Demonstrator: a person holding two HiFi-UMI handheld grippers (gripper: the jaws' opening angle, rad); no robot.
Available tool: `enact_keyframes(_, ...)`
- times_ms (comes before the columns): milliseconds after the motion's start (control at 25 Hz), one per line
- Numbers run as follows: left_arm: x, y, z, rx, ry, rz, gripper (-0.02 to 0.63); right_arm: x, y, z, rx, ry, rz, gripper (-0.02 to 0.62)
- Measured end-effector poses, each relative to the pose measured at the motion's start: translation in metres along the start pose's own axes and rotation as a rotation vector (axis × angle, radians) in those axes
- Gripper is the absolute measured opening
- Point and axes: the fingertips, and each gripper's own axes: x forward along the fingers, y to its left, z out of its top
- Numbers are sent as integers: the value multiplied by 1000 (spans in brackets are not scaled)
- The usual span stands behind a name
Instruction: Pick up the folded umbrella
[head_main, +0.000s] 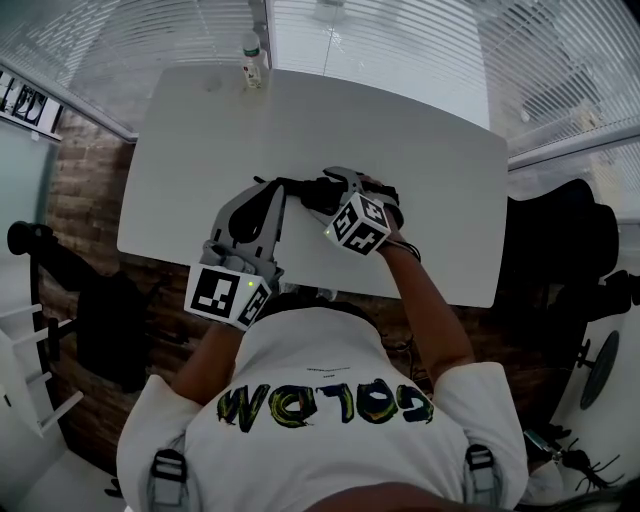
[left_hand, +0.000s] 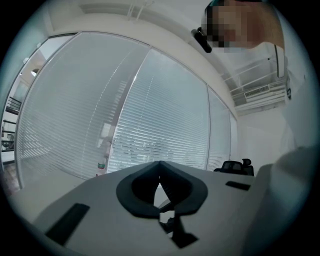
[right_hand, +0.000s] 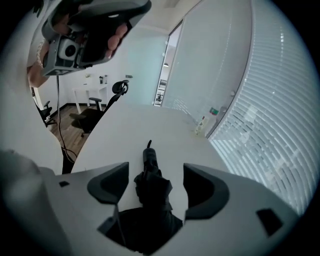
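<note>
right gripper (right_hand: 156, 171) fingers (right_hand: 107, 183) apart astride the folded umbrella (right_hand: 151, 192) (left gripper (left_hand: 160, 166) fingers (left_hand: 131, 196) together).

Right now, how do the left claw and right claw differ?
The left claw has its jaws together with nothing between; the right claw has them wide apart. The left claw points level toward the window blinds; the right claw tilts down at the white table, straddling the black folded umbrella without pressing it. Shared: grey bodies, dark pads, neither gripping anything.
</note>
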Motion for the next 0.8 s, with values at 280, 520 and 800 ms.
enact_keyframes(280,-8,8,-4,-6,9,17,11,42,6,-24,-70,157,96,356)
enact_keyframes(520,-13,13,-8,-12,15,27,11,72,8,-42,-107,257,158,368)
enact_keyframes(800,-19,21,-12,-16,28,43,11,93,20,-60,-146,354,252,374)
